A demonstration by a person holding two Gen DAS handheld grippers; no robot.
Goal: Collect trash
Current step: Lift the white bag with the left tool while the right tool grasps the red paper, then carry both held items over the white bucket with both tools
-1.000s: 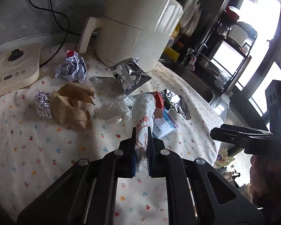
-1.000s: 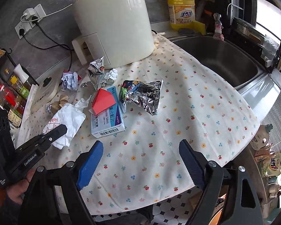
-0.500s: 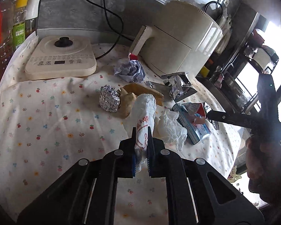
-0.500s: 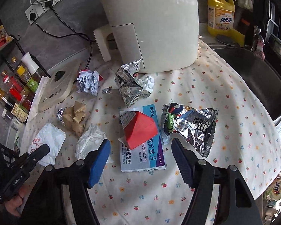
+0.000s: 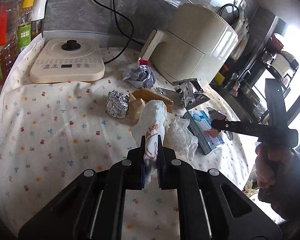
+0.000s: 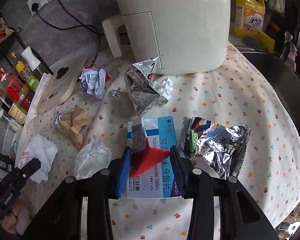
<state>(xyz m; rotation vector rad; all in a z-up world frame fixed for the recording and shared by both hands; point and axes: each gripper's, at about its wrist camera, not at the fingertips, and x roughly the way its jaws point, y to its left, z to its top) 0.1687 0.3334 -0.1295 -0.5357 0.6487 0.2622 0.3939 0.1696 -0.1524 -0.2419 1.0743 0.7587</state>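
Observation:
My left gripper (image 5: pixel 151 152) is shut on a white plastic bag with red print (image 5: pixel 155 120), held above the flowered cloth (image 5: pixel 50 132). In the right wrist view this bag (image 6: pixel 38 156) hangs at the lower left. My right gripper (image 6: pixel 150 160) points down over a blue and white medicine box (image 6: pixel 162 172). Its jaws are closing around a red folded paper piece (image 6: pixel 148 158) lying on that box. The piece fills the gap between the pads and is not squeezed. Around it lie a crumpled white wrapper (image 6: pixel 92 158), a foil snack bag (image 6: pixel 216 146) and brown paper (image 6: pixel 74 124).
A cream air fryer (image 6: pixel 174 20) stands at the back, with a silver bag (image 6: pixel 142 88), a white toy brick (image 6: pixel 166 88) and crumpled printed paper (image 6: pixel 94 82) before it. A flat cooker (image 5: pixel 68 64) and bottles (image 5: pixel 2 40) stand left. The sink (image 6: pixel 274 76) is right.
The right gripper has come down and forward over the medicine box, and its jaws have narrowed around the red piece. The left gripper swung left with the bag, then held still.

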